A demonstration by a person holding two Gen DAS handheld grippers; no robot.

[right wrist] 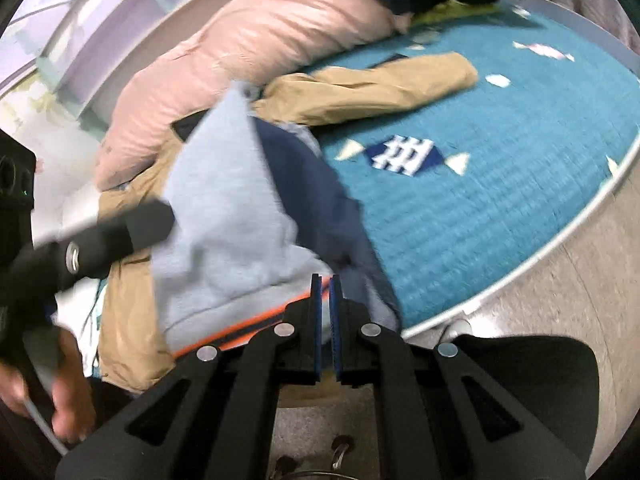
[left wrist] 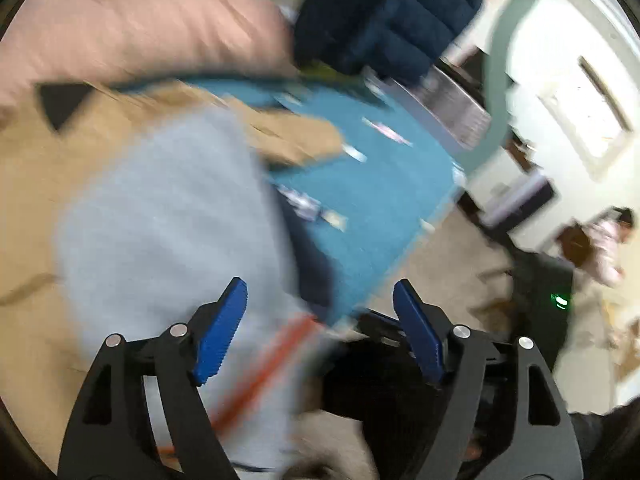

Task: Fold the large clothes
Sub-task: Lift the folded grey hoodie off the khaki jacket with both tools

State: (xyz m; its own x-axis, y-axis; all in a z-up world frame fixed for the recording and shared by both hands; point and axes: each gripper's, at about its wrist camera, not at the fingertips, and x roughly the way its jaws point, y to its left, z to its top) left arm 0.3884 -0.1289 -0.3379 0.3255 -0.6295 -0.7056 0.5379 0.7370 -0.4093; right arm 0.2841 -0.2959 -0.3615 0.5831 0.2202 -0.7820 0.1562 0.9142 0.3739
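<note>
Pinching light-blue garment (right wrist: pixel 224 216) hem, right tongs (right wrist: pixel 326 300), left tongs (left wrist: pixel 320 320) agape

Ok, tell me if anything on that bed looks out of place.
The clothes are a jumble, not laid flat: the light blue hoodie is bunched over a tan garment and a navy one. The right gripper pinches its hem.

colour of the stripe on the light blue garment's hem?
Orange stripe along the hem of the light blue garment; clearest in the right wrist view.

A sweatshirt (right wrist: pixel 224 216) lies on trousers (right wrist: pixel 372 88) on the bed (right wrist: pixel 500 184), a pillow (right wrist: pixel 248 52) behind them.
</note>
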